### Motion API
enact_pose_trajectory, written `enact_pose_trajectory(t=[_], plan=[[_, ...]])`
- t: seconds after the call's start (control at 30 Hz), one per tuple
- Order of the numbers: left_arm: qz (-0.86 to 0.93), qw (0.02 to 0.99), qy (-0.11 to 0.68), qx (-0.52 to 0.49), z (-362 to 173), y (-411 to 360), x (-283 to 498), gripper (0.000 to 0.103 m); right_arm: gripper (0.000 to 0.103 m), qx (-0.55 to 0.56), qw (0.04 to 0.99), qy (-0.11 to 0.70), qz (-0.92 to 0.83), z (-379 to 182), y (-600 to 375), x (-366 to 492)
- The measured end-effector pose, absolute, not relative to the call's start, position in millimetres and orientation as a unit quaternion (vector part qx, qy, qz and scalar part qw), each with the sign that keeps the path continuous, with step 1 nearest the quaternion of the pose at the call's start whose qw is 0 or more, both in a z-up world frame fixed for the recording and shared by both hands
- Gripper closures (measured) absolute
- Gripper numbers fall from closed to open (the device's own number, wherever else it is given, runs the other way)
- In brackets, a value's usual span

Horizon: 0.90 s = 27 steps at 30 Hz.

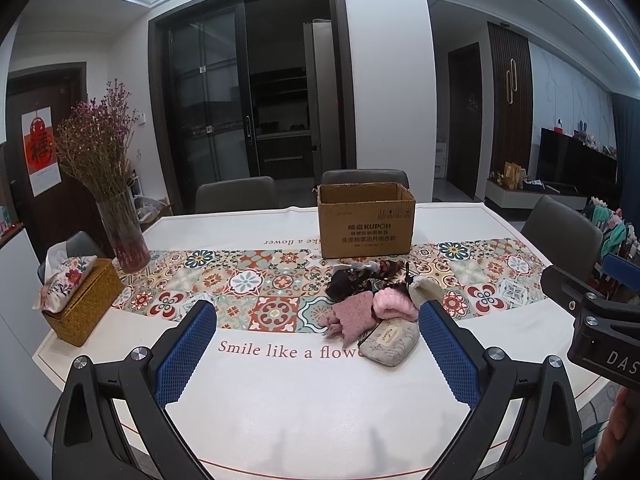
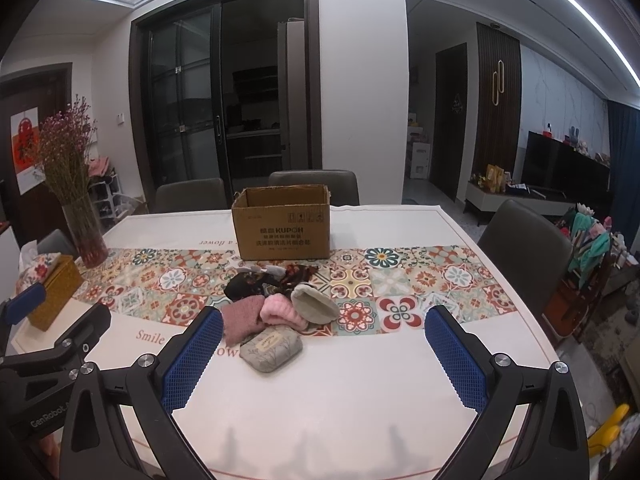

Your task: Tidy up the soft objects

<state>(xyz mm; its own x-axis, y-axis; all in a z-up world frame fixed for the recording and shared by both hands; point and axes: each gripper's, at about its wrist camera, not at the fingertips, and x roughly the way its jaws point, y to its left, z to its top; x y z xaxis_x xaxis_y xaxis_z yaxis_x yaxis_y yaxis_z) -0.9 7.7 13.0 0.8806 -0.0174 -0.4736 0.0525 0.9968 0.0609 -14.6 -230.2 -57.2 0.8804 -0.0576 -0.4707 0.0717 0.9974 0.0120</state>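
A pile of soft things lies mid-table: a grey fabric pouch in front, a mauve knit piece, a pink fluffy piece, a beige piece and dark patterned cloth behind. An open cardboard box stands just beyond the pile. My left gripper is open and empty, above the table's near edge. My right gripper is open and empty, beside the left one.
A glass vase of dried flowers and a woven tissue box stand at the table's left. A patterned runner crosses the white tablecloth. Grey chairs surround the table.
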Motion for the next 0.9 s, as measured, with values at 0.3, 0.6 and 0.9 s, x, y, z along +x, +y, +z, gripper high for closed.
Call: enact_pose_trajectory(t=[0.3,0.6,0.9], plan=[[-0.022,0.967,0.252,0.043,8.6,9.2,9.2,0.000,0.001,0.023,0.966,0.254,-0.030,-61.4,-230.9,-3.9],[-0.035,0.960,0.270,0.059,-4.2,13.7,45.8,0.003,0.002,0.046,0.954,0.294,-0.022,-84.3,-221.9,36.1],[-0.073,0.947,0.304,0.078,-30.0,16.6,106.4,0.009,0.011,0.083,0.934,0.347,-0.024,-117.5,-216.0,88.3]])
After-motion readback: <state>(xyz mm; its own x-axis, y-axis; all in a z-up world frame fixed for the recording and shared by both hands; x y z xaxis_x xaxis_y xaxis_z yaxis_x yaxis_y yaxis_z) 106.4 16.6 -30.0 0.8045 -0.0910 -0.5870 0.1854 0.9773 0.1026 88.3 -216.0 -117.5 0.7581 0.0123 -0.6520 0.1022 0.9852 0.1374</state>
